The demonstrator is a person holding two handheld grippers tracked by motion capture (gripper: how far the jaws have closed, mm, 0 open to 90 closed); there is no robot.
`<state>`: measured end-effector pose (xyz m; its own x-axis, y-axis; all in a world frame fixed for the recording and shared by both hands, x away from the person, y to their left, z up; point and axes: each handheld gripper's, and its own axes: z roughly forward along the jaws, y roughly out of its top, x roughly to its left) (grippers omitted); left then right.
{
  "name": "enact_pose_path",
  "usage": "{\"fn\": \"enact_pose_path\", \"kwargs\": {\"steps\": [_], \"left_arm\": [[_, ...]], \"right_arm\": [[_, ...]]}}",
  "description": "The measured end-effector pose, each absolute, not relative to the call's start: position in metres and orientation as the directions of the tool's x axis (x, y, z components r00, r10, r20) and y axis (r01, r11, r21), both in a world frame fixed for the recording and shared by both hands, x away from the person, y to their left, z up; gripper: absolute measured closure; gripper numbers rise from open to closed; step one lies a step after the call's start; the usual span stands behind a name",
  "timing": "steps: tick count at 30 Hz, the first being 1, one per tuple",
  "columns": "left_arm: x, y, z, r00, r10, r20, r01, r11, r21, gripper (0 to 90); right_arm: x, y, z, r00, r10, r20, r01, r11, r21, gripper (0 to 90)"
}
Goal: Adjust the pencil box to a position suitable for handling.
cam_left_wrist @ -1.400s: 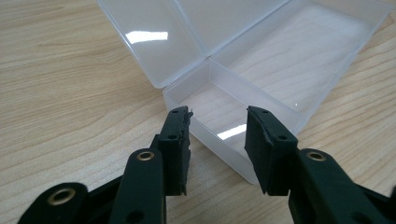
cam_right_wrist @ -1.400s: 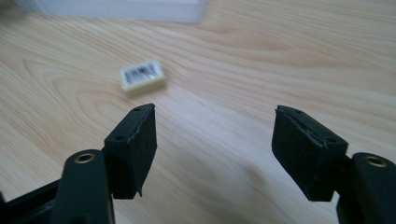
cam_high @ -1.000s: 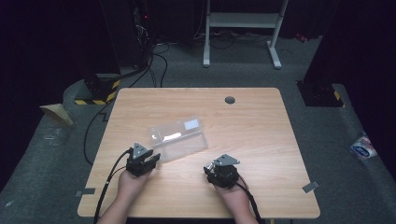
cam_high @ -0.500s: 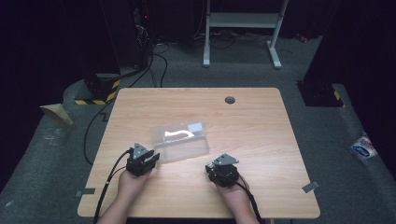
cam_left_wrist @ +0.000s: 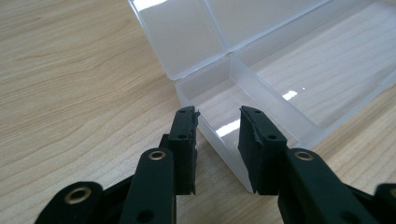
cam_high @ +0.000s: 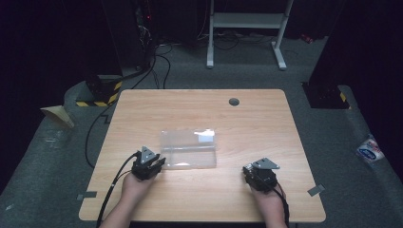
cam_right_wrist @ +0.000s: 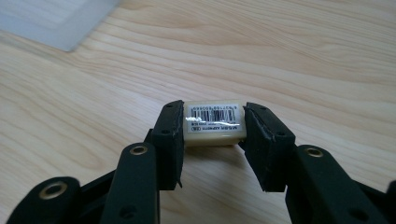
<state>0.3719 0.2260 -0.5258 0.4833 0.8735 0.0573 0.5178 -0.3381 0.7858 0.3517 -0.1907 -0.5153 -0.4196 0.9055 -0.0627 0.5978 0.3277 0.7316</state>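
A clear plastic box [cam_high: 187, 149] lies open in the middle of the wooden table [cam_high: 256, 123], its lid laid back flat. My left gripper [cam_high: 159, 162] is at the box's near left corner. In the left gripper view the box [cam_left_wrist: 299, 70] is empty, and the left gripper [cam_left_wrist: 217, 116] straddles its short end wall, one jaw outside and one inside, shut on that wall. My right gripper [cam_high: 248, 169] rests to the right of the box, apart from it. There the right gripper [cam_right_wrist: 214, 112] is shut on a small cream eraser [cam_right_wrist: 214, 123] with a barcode label, just above the wood.
A round cable hole [cam_high: 233, 101] sits near the table's far edge. On the floor beyond stand a white metal frame [cam_high: 247, 21], cables and a yellow-black striped block [cam_high: 97, 92]. A blue and white packet [cam_high: 368, 151] lies on the floor at the right.
The right gripper has moved to the right, away from the box. The box now lies spread open and flatter than before. The left hand has stayed at the box's corner.
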Motion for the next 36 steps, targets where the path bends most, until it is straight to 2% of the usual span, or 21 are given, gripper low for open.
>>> {"fn": "enact_pose_path", "kwargs": {"steps": [8,12,30,36], "left_arm": [[0.373,0.221,-0.524,0.498,0.866,0.043,0.534,-0.346,0.771,67.4],[0.372,0.213,-0.524,0.515,0.856,0.042,0.529,-0.356,0.77,67.2],[0.358,0.185,-0.522,0.583,0.811,0.045,0.507,-0.406,0.76,64.0],[0.357,0.186,-0.52,0.578,0.815,0.033,0.499,-0.386,0.776,58.8]], "right_arm": [[0.349,-0.202,-0.521,-0.394,0.918,-0.047,0.619,0.302,0.725,57.2],[0.349,-0.204,-0.522,-0.377,0.925,-0.035,0.62,0.281,0.733,46.5],[0.338,-0.201,-0.523,-0.385,0.922,-0.046,0.599,0.288,0.747,41.6],[0.339,-0.199,-0.523,-0.39,0.919,-0.057,0.603,0.302,0.739,41.2]]}}
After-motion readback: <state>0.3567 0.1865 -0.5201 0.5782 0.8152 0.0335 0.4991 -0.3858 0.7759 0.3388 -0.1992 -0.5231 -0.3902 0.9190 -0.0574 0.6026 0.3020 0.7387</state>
